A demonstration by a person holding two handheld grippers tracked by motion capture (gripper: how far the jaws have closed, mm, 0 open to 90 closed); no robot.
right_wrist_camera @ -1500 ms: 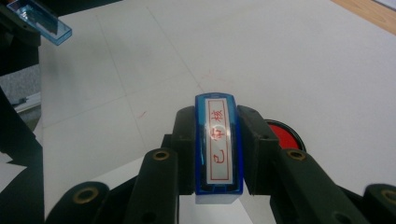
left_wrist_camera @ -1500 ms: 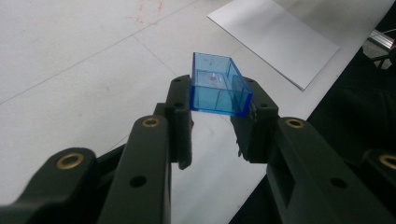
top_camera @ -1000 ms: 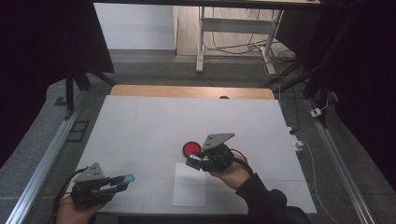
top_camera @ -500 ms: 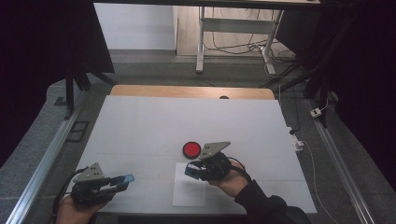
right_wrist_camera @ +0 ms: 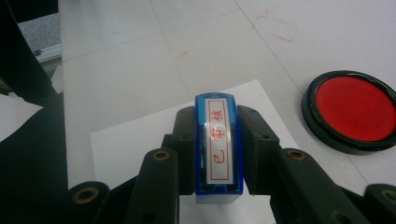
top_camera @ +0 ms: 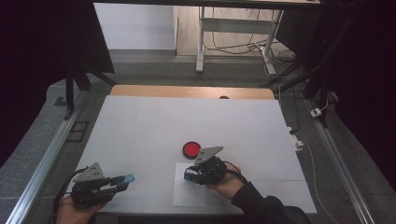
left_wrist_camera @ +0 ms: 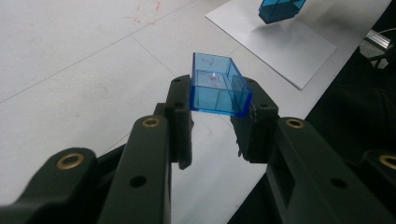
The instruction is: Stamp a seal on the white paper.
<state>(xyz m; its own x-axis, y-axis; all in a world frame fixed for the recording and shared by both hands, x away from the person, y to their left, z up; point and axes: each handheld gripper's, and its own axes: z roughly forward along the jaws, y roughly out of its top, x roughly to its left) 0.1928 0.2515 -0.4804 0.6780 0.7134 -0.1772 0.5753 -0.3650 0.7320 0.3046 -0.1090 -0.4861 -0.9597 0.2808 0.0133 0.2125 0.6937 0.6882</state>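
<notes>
The right tool [top_camera: 190, 174] was clamped on a blue stamp [right_wrist_camera: 219, 144] above the white sheet [top_camera: 187, 196] — just beside the red ink pad [top_camera: 191, 149]. The left tool [top_camera: 125, 179] was clamped on the stamp's clear blue cap [left_wrist_camera: 218, 85] — near the worktop's [top_camera: 154, 121] front left corner.

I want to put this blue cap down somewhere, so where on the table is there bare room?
The white table top is bare across its far half, and on the near left between the left gripper and the sheet of paper. It is crowded near the middle, where the right gripper holds the stamp over the paper beside the red ink pad.
</notes>
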